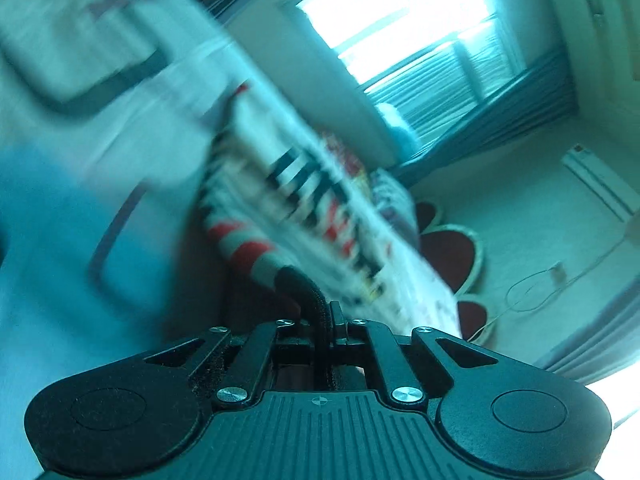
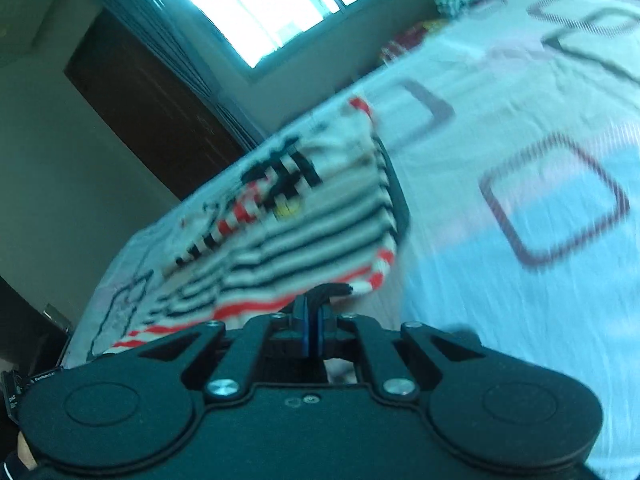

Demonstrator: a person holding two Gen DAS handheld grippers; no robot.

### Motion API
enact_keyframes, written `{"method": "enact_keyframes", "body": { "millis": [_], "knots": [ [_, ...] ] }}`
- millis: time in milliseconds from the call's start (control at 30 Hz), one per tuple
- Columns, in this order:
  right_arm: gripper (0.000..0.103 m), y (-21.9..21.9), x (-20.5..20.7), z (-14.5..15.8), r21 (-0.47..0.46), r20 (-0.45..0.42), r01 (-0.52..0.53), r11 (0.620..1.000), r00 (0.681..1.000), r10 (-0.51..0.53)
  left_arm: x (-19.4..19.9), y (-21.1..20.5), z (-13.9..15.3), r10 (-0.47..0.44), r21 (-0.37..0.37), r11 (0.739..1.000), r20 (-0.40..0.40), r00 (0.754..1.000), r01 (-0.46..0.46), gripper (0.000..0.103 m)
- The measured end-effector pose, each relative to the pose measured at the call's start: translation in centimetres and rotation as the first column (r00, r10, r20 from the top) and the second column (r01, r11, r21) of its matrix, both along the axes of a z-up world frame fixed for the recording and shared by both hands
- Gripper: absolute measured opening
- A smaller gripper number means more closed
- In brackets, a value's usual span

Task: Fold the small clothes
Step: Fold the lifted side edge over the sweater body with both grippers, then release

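Note:
A small striped garment (image 1: 304,200), white with black and red stripes and black trim, hangs stretched over the bed. My left gripper (image 1: 326,312) is shut on its black edge trim, next to a red-and-white striped cuff (image 1: 248,252). In the right wrist view the same garment (image 2: 304,216) spreads out ahead, and my right gripper (image 2: 314,312) is shut on its black trim beside a red-striped corner. Both views are motion-blurred.
A bed with a pale sheet printed with dark square outlines (image 2: 520,160) lies under the garment. A bright window (image 1: 400,20), a dark wooden door (image 2: 152,112), a floor with a red rug (image 1: 452,252) and a white cable (image 1: 536,284) surround it.

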State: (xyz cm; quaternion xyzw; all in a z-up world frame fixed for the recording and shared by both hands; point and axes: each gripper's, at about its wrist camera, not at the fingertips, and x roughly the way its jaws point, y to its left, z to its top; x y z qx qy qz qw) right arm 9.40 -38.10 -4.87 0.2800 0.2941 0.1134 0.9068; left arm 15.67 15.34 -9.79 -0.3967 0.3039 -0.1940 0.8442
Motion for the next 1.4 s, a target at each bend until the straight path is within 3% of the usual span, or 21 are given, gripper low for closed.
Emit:
{"method": "enact_keyframes", "body": {
  "millis": [200, 400, 733, 800, 867, 933, 967, 1000, 1133, 1200, 1267, 1400],
  "knots": [
    [0.005, -0.7, 7.6, 4.3, 0.027, 0.090, 0.028, 0.999, 0.995, -0.030, 7.4, 0.4, 4.1, 0.038, -0.036, 0.999, 0.081, 0.996, -0.036, 0.006],
    [0.005, -1.3, 17.8, 5.6, 0.054, 0.091, 0.043, 0.998, 0.995, -0.048, 16.7, -0.5, 5.7, 0.036, -0.006, 0.999, 0.076, 0.996, -0.035, 0.006],
    [0.005, -1.8, 33.2, -0.5, 0.110, -0.034, 0.030, 0.993, 0.999, -0.027, 30.8, -1.8, 1.8, 0.044, 0.078, 0.996, -0.063, 0.997, -0.039, 0.006],
    [0.006, -1.9, 35.6, -2.6, 0.124, -0.083, 0.025, 0.992, 0.996, -0.015, 32.8, -1.7, 0.2, 0.036, 0.073, 0.997, -0.088, 0.995, -0.029, 0.006],
    [0.011, -2.4, 37.5, -4.7, 0.163, -0.101, 0.022, 0.986, 0.995, -0.006, 34.2, -1.2, -1.2, 0.067, 0.011, 0.998, -0.116, 0.991, -0.066, 0.006],
    [0.027, -2.9, 38.2, -5.7, 0.190, -0.080, 0.071, 0.979, 0.995, -0.057, 35.0, -0.6, -2.4, 0.083, -0.082, 0.992, -0.132, 0.988, -0.095, 0.031],
    [0.039, -3.2, 38.4, -5.8, 0.187, -0.061, 0.096, 0.978, 0.994, -0.086, 35.2, -0.6, -2.6, 0.099, -0.088, 0.990, -0.119, 0.988, -0.110, 0.066],
    [0.040, -3.5, 38.5, -5.9, 0.193, -0.044, 0.104, 0.976, 0.994, -0.098, 35.2, -0.6, -2.4, 0.135, -0.057, 0.988, -0.096, 0.986, -0.140, 0.084],
    [0.040, -4.2, 38.4, -4.6, 0.149, 0.027, 0.095, 0.984, 0.995, -0.100, 35.8, -0.4, -0.9, 0.110, 0.003, 0.994, -0.025, 0.994, -0.110, 0.084],
    [0.039, -4.1, 37.7, -3.5, 0.101, 0.070, 0.038, 0.994, 0.997, -0.045, 36.1, -1.0, 0.6, 0.048, 0.165, 0.985, 0.023, 0.999, -0.052, 0.080],
    [0.039, -3.2, 37.3, -2.2, -0.044, 0.094, -0.038, 0.998, 0.995, 0.042, 36.6, -1.9, 1.4, -0.055, 0.302, 0.952, 0.032, 0.998, 0.043, 0.068],
    [0.038, -0.5, 37.4, -1.7, -0.261, 0.066, -0.198, 0.945, 0.973, 0.222, 38.0, -4.5, 1.6, -0.211, 0.497, 0.846, -0.021, 0.977, 0.194, 0.056]
  ]
}}
